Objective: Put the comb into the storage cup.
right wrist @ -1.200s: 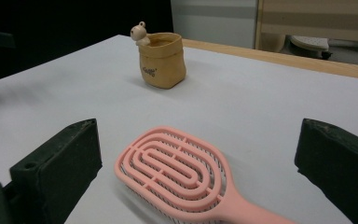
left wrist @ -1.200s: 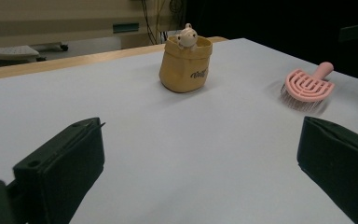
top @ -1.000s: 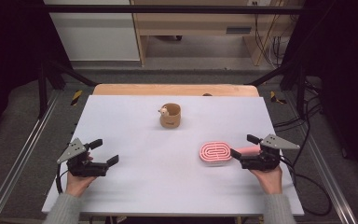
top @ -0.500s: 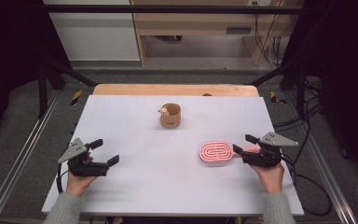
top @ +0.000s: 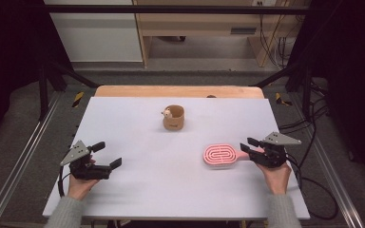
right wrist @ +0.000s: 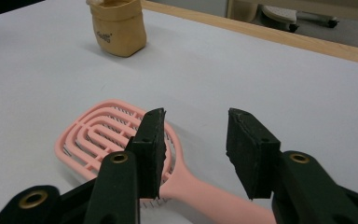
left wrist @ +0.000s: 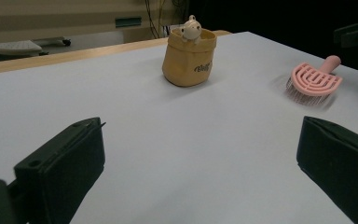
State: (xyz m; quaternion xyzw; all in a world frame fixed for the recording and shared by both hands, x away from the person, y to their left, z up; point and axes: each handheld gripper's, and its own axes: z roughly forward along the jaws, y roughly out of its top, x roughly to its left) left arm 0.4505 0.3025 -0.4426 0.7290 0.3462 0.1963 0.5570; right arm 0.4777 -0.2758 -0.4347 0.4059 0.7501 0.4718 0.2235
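Pink brush (top: 220, 155) flat on the white table (top: 138, 123), at its right side.

Light, stiff plastic by the look of it; the slim handle is the spot. The right gripper (right wrist: 193, 140) straddles that handle, jaws closing in, not yet pinching. The left gripper (top: 108, 154) waits spread, empty.

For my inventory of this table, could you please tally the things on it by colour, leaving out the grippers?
Pink: 1, the hairbrush
Tan: 1, the small fabric pouch
Cream: 1, the little toy animal perched at the pouch's rim
Total: 3
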